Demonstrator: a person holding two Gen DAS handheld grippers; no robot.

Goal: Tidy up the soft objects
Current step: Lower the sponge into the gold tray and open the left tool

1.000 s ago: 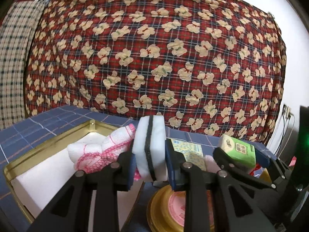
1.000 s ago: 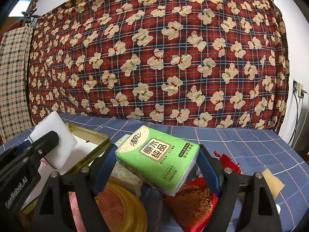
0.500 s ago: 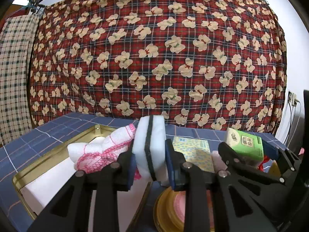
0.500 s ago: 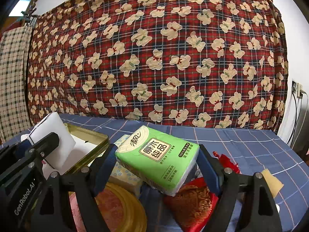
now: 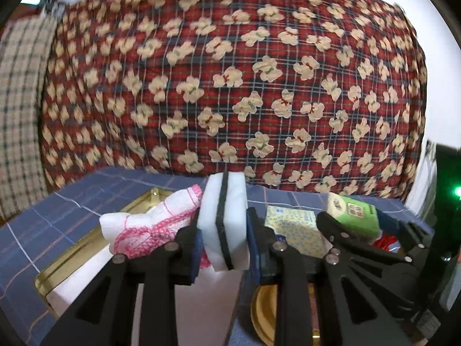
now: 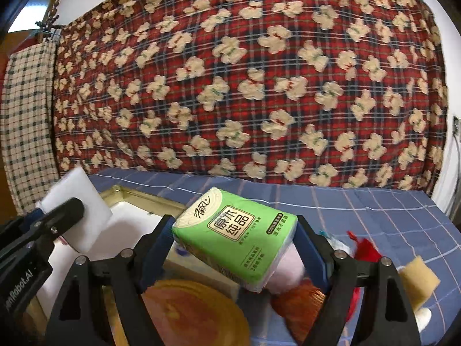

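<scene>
Sponge [image 5: 224, 222], white with a dark middle layer, stands upright, clamped in the left gripper [image 5: 223, 245] above the gold-rimmed tin [image 5: 57, 268]. The right gripper [image 6: 234, 245] grasps a green tissue pack [image 6: 234, 235] over the blue checked tablecloth [image 6: 360, 201]. Behind hangs a red bear-print blanket [image 6: 245, 86].

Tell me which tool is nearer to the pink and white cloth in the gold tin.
Left. The left tool, shut on the white sponge, sits right beside the pink and white cloth. The right tool, gripping the green tissue pack, is farther off.
</scene>
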